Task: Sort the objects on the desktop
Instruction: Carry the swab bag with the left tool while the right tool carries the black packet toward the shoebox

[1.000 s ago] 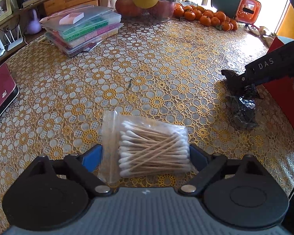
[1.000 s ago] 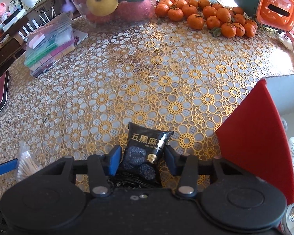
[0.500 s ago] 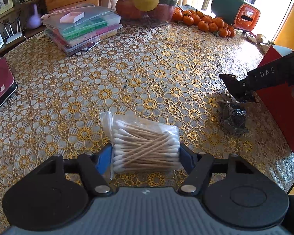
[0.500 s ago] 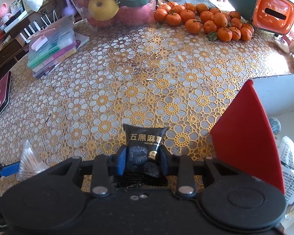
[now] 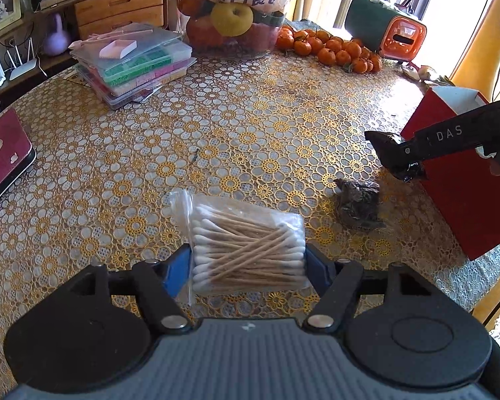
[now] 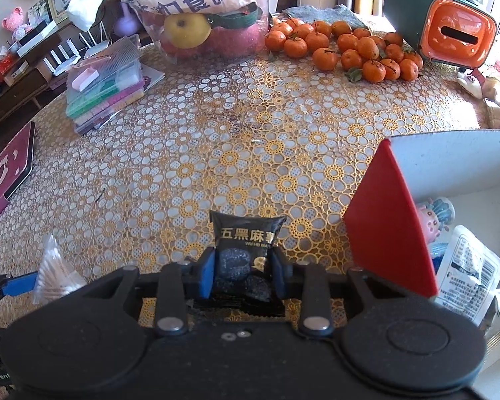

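A clear bag of cotton swabs (image 5: 246,250) hangs just above the flowered tablecloth (image 5: 216,133), and my left gripper (image 5: 246,266) is shut on its sides with blue pads. In the right wrist view the same bag (image 6: 55,273) shows at the lower left. My right gripper (image 6: 243,273) is shut on a black snack packet (image 6: 246,240) with gold characters, lifted off the cloth beside an open red box (image 6: 390,226). From the left wrist view, the right gripper (image 5: 400,163) sits against the red box (image 5: 456,200), above a dark patch (image 5: 358,205) on the cloth.
The red box holds a white packet (image 6: 466,266) and a pink toy (image 6: 433,213). Stacked plastic cases (image 5: 133,63), a fruit bag (image 5: 230,23), several mandarins (image 5: 333,50) and a green-orange container (image 5: 386,30) line the far side. A maroon box (image 5: 3,153) lies left.
Both grippers closed onto their items, the left on the swab bag and the right on the black packet. Both then rose, lifting the items off the cloth.
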